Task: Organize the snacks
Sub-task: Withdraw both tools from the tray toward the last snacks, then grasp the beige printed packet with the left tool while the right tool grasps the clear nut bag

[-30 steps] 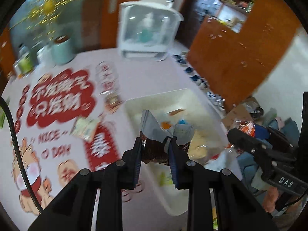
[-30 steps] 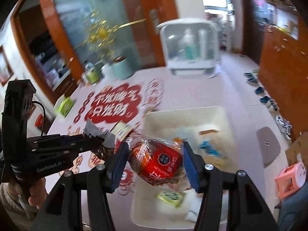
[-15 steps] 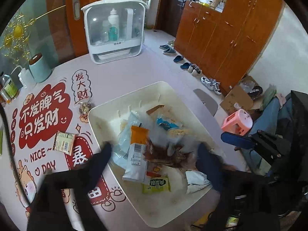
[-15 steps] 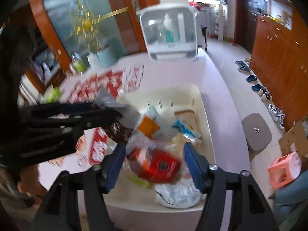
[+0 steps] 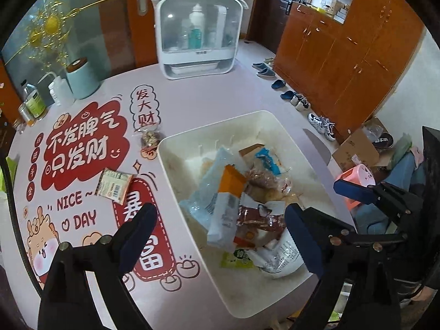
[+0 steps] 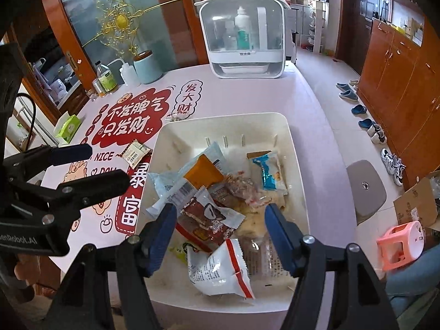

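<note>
Your white bin [image 6: 291, 137] sits on the pink surface [image 6: 247, 96] and holds a loose heap of snack packets. A pale blue packet with an orange panel [image 6: 198, 173] lies near the middle, its long axis slanting from the bin's far side down toward the left wall. A dark brown packet [image 6: 211, 220] lies just in front of it, partly over it, running from upper left to lower right. A white and blue packet [image 6: 266, 170] lies toward the right wall, long axis roughly front to back. Nearest you, a white packet with a red edge [image 6: 220, 269] lies tilted against the heap, and a green packet [image 5: 236, 258] is partly buried beside it.

Your right gripper [image 6: 220, 236] hangs over the near end of the bin, jaws spread wide and holding nothing; the brown packet and the white red-edged packet lie between and below them, apart from both. Your left gripper [image 5: 220, 236] is also above the bin's near-left part with jaws wide apart and bare: one finger is over the printed surface, the other over the bin's inside.

Outside the bin, a small packet with a barcode [image 5: 114, 185] lies flat on the surface to the left, and a clear packet of nuts [image 5: 150, 137] lies just beyond the bin's far-left corner. A white cabinet with bottles [image 5: 198, 33] stands at the far edge.
</note>
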